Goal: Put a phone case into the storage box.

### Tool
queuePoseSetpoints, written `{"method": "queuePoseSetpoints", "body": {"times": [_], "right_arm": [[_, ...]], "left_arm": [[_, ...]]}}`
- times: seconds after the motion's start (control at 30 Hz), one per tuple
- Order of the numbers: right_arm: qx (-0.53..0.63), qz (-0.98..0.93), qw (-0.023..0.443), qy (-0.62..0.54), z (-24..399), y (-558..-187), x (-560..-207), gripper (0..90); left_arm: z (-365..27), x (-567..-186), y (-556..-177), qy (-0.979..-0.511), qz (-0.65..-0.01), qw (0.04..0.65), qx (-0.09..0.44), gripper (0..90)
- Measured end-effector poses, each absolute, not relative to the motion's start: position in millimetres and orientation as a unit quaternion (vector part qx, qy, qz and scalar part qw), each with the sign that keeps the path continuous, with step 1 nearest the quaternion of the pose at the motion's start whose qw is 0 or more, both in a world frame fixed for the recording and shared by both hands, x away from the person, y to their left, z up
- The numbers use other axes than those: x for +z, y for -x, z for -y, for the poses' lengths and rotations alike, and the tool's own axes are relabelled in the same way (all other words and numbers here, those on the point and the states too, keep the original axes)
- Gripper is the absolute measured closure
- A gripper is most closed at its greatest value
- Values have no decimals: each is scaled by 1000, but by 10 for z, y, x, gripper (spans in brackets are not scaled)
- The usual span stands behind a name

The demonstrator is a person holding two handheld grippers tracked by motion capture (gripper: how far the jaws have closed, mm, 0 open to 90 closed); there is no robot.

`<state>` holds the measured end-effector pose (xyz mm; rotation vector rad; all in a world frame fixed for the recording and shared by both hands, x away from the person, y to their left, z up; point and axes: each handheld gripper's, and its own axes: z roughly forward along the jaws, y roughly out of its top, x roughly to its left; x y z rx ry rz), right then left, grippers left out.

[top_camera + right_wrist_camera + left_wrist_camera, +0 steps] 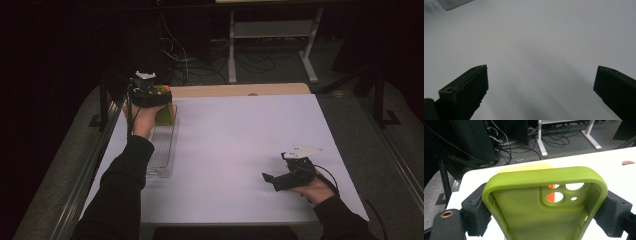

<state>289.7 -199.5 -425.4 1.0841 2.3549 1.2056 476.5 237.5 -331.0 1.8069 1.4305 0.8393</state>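
left gripper: clamped on the green phone case, one black pad on each long side. In the high view it sits near the far left corner of the worktop, over the far end of the tray.
phone case: soft, yellow-green, open side facing the left gripper's cam. Camera cut-outs near its top edge. Held up off the worktop, top edge tipped away.
thru the holes: a bit of orange and white shows behind the case. Can't tell what it is.
yellow thing: pale yellow, flat, peeks out just behind the case's top edge. Can't tell what it is.
tray: clear plastic, long and thin, lies along the left edge of the worktop. Near end looks bare.
left hand: black sleeve, comes in from the near left and holds the gripper over the tray.
right gripper: released, jaws wide apart, nothing between them. Plain white top under it.
right gripper, place: near the near right corner of the worktop, points toward the left side, low over the top. Well apart from the case and tray.
right hand: black sleeve, wraps the gripper's back end.
worktop: white sheet on top, a wood strip shows along the far edge.
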Motion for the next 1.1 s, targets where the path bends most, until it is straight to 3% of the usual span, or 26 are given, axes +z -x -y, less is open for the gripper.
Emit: {"method": "queuePoseSetpoints", "body": {"times": [0.9,1.1], "right_arm": [[419,-815,141,-374,1995,-2885,-4246,0],[418,-816,140,-375,1993,-2877,-4241,0]], "left_arm": [[-2381,-3659,-4912,-682,-567,313,339,120],[-2389,-3659,-4915,-677,-567,324,340,56]]}}
